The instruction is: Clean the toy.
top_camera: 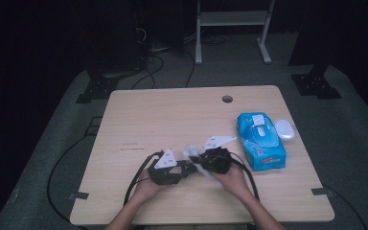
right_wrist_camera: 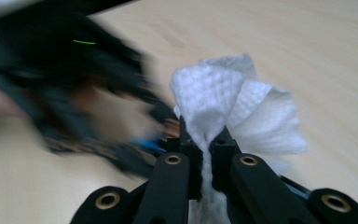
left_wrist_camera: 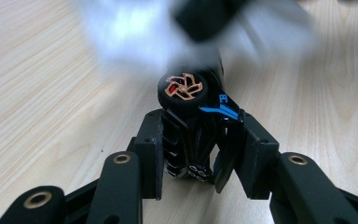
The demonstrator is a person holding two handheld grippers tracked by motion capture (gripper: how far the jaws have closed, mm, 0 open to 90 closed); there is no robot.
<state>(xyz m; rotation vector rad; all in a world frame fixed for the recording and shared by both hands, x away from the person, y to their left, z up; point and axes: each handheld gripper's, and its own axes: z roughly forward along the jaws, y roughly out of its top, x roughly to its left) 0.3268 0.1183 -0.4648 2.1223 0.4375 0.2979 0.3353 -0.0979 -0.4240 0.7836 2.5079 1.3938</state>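
The left claw point(left_wrist_camera: 193, 149) is clenched on a small black toy car with an orange-spoked wheel and blue markings point(left_wrist_camera: 191, 107), which it holds just above the pale wooden bench point(top_camera: 172, 115), near its front edge in the high view. The right claw point(right_wrist_camera: 205, 154) grasps a crumpled white textured paper wipe point(right_wrist_camera: 233, 102), pinched tight between its two jaws so that the free part fans out beyond them. In the high view the left claw point(top_camera: 170, 168) and the right claw point(top_camera: 211, 160) meet closely, with the wipe point(top_camera: 190, 152) between them, so the work appears to be wiping the toy car. The blur in both gripper views suggests quick motion, and this is the risk: a strong rub could push the car out of the left grip, because it is held only at its narrow body. The thin wipe might also tear or slip from the right jaws. The blue pack of wipes point(top_camera: 261, 141) and the white oval object point(top_camera: 284, 128) lie well apart at the right.
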